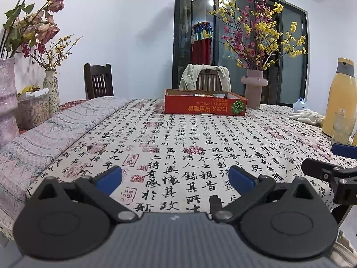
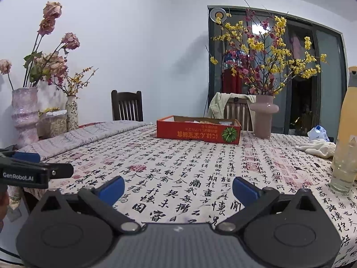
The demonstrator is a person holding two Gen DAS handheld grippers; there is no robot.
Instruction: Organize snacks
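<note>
Left gripper (image 1: 175,178) and right gripper (image 2: 178,188) both gaped wide, nothing held — red snack box (image 1: 205,107) sat well ahead, centre, on calligraphy tablecloth (image 1: 200,147). Beyond it: pink vase (image 1: 254,91) w/ blossoms, chairs, glass door.

The bench (image 1: 200,134) was covered by a calligraphy-print cloth (image 1: 156,147), with a patterned grey runner (image 1: 55,134) laid along its left side. A red cardboard box (image 1: 205,106) was parked at the far end, a pink vase (image 1: 254,89) just beside it. A white cloth (image 1: 305,116), yellow jug (image 1: 339,98) and glass (image 2: 343,167) were lined up on the right.
</note>
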